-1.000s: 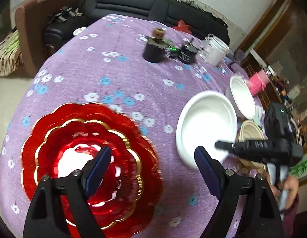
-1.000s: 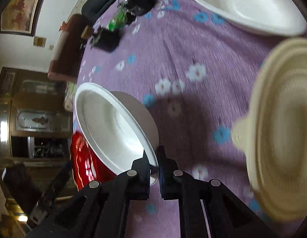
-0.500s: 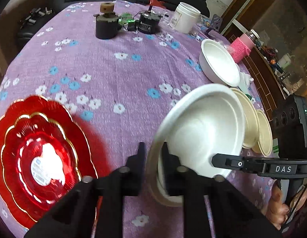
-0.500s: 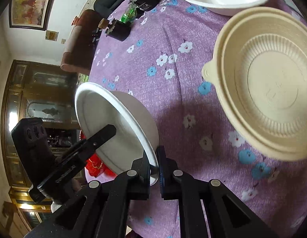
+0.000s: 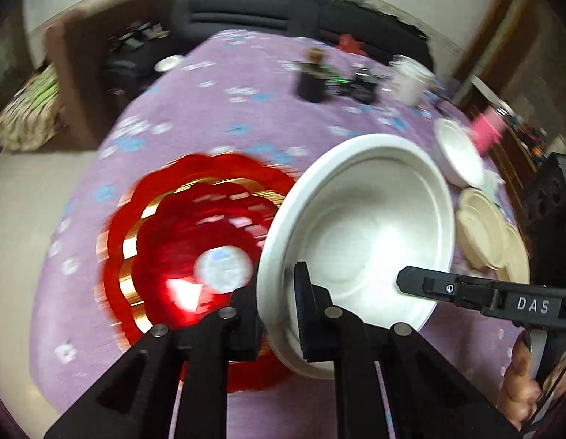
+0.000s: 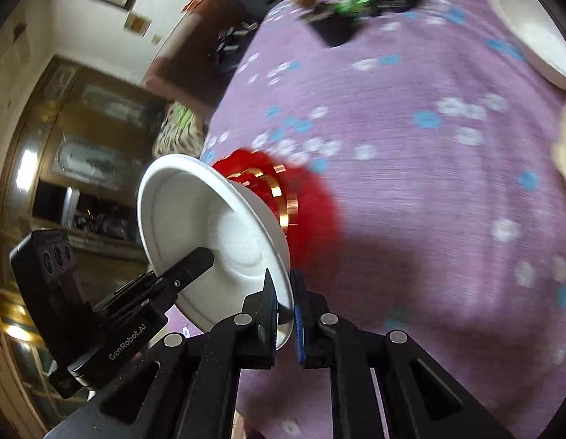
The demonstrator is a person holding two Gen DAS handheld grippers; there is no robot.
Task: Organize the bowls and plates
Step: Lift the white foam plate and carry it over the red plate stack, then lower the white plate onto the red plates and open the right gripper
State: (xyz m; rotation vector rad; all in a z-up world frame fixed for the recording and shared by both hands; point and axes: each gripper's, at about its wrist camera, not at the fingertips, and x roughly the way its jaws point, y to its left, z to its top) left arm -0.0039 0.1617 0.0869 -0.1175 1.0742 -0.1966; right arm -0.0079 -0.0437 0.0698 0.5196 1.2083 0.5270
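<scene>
White, smooth, deep bowl (image 5: 359,226), tilted on edge above red plate (image 5: 195,241). Rim clamped by left gripper (image 5: 279,314) and right gripper (image 6: 285,311), both nearly closed.

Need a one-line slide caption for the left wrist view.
Both hand-held grippers, left and right, pinch a white bowl beside the red plate.

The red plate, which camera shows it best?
The left wrist view: most of the red plate shows there, blurred, with the white bowl covering its right side. The right wrist view shows only a red sliver beyond the bowl.
</scene>
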